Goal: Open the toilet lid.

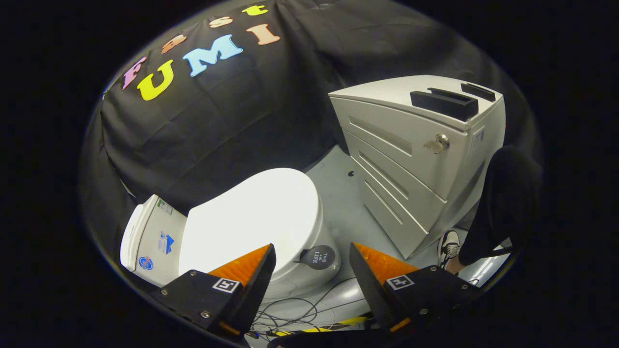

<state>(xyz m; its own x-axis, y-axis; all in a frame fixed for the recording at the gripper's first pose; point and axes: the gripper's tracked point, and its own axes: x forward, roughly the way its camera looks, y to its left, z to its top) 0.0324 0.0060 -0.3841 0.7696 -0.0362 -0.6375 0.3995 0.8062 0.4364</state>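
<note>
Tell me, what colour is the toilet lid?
White, seen in the gripper view: the toilet lid lies closed beyond the open hand-held gripper.

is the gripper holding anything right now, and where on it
Nothing is held. The gripper is open, its fingers spread above the closed toilet lid.

Your gripper (pixel 312 263): two wedge-shaped fingers (pixel 251 278), each tapering to a point and set on a black angular block, with a wide gap between them. Each block carries a small square black-and-white marker (pixel 226 285) on its top face, and round silver screws (pixel 193 273) sit at the corners. Beside the right finger, your dark trouser leg (pixel 503 203) runs down to a white sneaker (pixel 449 246) with dark laces and trim.
</note>
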